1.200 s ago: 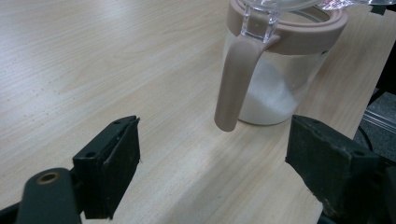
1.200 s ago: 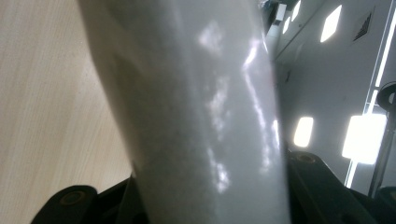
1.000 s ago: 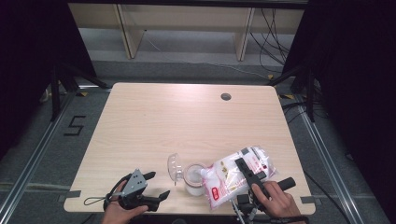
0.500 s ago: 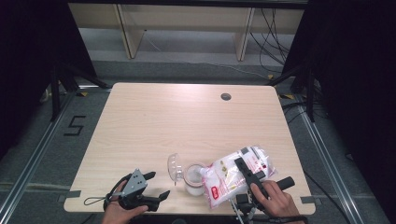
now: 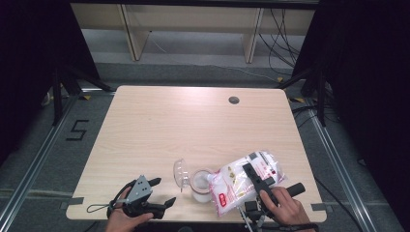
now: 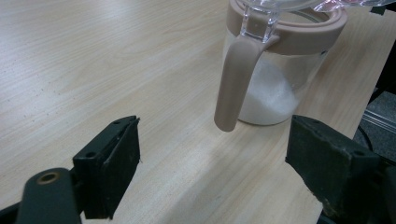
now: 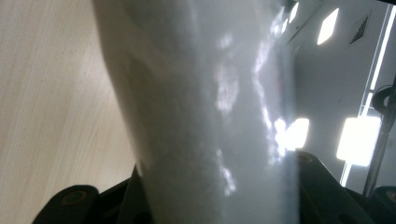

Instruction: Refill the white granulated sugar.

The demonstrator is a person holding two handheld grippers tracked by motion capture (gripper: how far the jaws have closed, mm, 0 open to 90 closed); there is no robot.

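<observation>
Nothing has really moved since the earlier frames: the bag, the jar and both of your grippers keep their places. The plastic bag (image 5: 244, 180) of white powder lies tilted at the near right part of the table (image 5: 193, 125), with its lower corner over the mouth of the jar (image 5: 201, 185). Your right gripper (image 5: 256, 180) is clamped on this bag, and in the right gripper view the bag (image 7: 210, 116) sits between the two jaws. The jar (image 6: 275, 70) has a beige rim and handle, its clear lid (image 5: 180, 172) stands open to the left, and white powder is inside. Your left gripper (image 5: 162, 192) rests near the front edge, left of the jar, with its jaws wide apart and holding nothing.
</observation>
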